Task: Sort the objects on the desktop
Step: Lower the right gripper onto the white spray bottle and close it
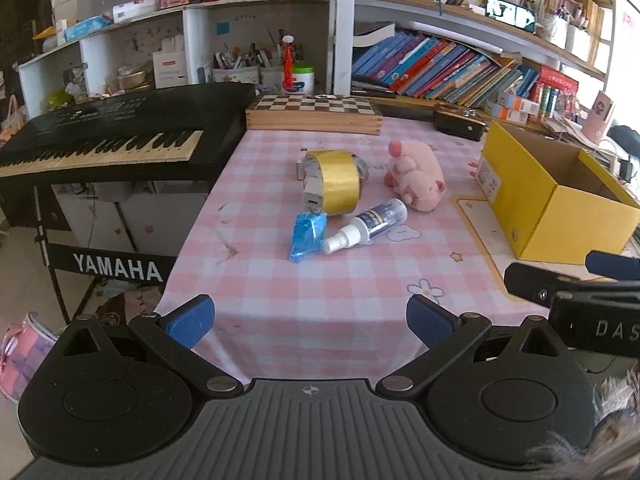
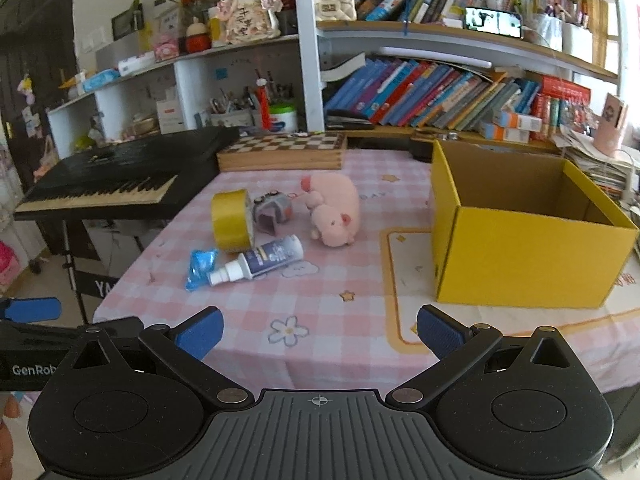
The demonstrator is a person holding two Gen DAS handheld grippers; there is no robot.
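I judged the pink plush pig soft and light, best pinched across its belly; the spray bottle looked slick and apt to roll, so I would take its barrel crosswise. Both lay on the checked tablecloth at about eleven o'clock from my right gripper, beside the gold tape roll and blue packet. The yellow box stood open at two o'clock. My left gripper and the right one hovered level at the near edge, fingers spread wide, holding nothing.
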